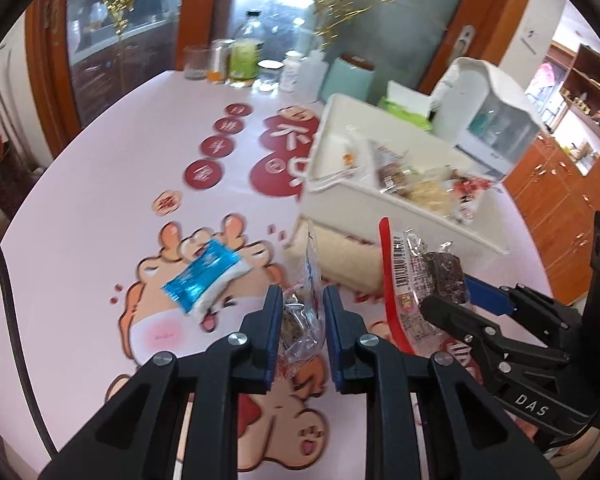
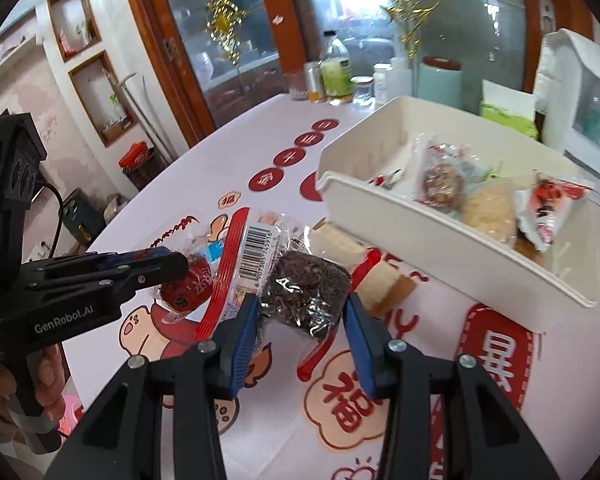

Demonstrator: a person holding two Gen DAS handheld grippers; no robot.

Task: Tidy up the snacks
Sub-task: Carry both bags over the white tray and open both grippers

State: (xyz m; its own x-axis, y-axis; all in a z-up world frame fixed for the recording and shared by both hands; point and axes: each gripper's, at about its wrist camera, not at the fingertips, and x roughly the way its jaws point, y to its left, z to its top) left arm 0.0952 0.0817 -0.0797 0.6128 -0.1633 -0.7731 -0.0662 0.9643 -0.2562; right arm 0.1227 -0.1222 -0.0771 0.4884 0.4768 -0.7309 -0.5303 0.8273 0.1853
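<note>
My left gripper (image 1: 302,300) is shut on a small snack in a clear wrapper (image 1: 300,320); in the right wrist view the left gripper (image 2: 182,266) holds this red-and-clear snack (image 2: 188,286). My right gripper (image 2: 300,308) is shut on a dark seaweed-like snack in a red-edged barcode wrapper (image 2: 300,288), also seen in the left wrist view (image 1: 428,276). A white bin (image 2: 452,248) holding several wrapped snacks stands to the right; it also shows in the left wrist view (image 1: 380,204). A blue packet (image 1: 206,276) and a pale rice cracker pack (image 1: 348,260) lie on the table.
The round table has a pink cartoon cloth (image 1: 100,200). Bottles and jars (image 1: 244,60) stand at the far edge. A white appliance (image 1: 492,120) and a green tissue pack (image 1: 404,108) sit behind the bin. Wooden cabinets lie beyond.
</note>
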